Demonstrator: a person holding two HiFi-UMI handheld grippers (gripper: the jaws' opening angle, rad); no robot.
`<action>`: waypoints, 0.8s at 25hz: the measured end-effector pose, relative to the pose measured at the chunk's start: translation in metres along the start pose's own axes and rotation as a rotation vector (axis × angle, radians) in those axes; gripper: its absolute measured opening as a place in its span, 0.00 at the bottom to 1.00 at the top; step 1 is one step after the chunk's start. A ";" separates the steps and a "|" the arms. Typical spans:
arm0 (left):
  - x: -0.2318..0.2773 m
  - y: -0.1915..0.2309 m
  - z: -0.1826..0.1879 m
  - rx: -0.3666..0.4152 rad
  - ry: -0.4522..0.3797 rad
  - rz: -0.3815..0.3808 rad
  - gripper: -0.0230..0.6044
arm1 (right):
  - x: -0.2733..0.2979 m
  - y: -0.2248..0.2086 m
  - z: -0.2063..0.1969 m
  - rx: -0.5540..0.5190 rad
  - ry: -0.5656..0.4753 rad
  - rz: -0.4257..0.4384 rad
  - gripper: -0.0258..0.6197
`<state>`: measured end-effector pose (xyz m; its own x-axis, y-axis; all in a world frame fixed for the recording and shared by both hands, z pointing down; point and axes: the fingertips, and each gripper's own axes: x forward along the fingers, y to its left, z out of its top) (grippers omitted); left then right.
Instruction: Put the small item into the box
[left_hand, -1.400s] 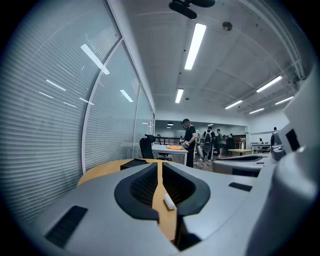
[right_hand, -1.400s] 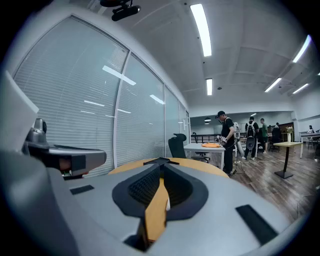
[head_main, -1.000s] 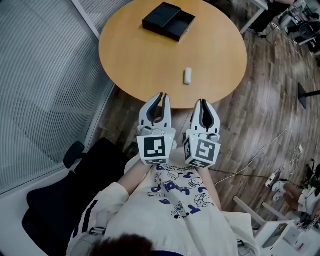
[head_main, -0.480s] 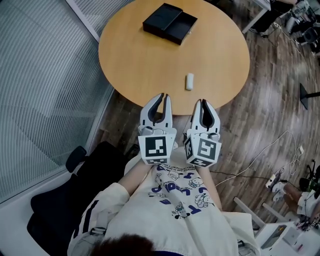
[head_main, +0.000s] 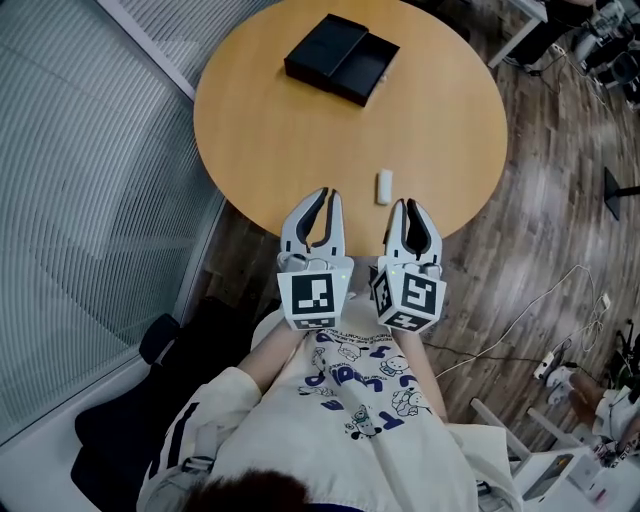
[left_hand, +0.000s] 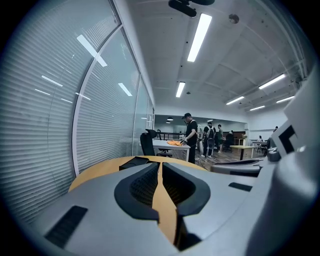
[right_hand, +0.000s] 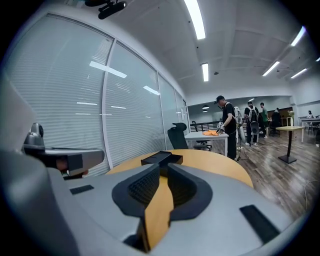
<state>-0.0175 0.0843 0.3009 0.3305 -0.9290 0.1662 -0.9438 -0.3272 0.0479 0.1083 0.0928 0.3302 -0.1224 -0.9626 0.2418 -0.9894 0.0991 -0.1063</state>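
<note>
The small white item (head_main: 384, 186) lies near the front edge of the round wooden table (head_main: 270, 150). An open black box (head_main: 340, 58) with its lid beside it sits at the table's far side; it also shows as the box (left_hand: 134, 161) in the left gripper view and the box (right_hand: 162, 158) in the right gripper view. My left gripper (head_main: 323, 193) hovers over the table's near edge, shut and empty. My right gripper (head_main: 407, 205) is shut and empty, its tips just short of the item and slightly to its right. Neither gripper view shows the item.
A glass wall with blinds (head_main: 90, 200) runs along the left. A black office chair (head_main: 150, 400) stands at my lower left. Cables (head_main: 560, 290) trail over the wooden floor at the right. Far off, several people (right_hand: 227, 125) stand by a desk.
The table and the white item have slid closer to both grippers in the head view; the item now lies just ahead of the right gripper's tips. Both grippers stay shut.
</note>
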 end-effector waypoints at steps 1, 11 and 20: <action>0.005 0.002 0.000 -0.002 0.003 -0.004 0.10 | 0.006 0.000 0.000 0.003 0.008 -0.001 0.11; 0.041 0.016 -0.012 -0.016 0.053 -0.050 0.10 | 0.046 -0.005 -0.009 0.005 0.070 -0.042 0.12; 0.060 0.034 -0.034 -0.035 0.107 -0.060 0.10 | 0.070 -0.012 -0.038 0.030 0.168 -0.071 0.19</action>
<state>-0.0298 0.0238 0.3454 0.3856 -0.8834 0.2664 -0.9225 -0.3742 0.0946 0.1089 0.0341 0.3850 -0.0662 -0.9108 0.4074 -0.9936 0.0227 -0.1109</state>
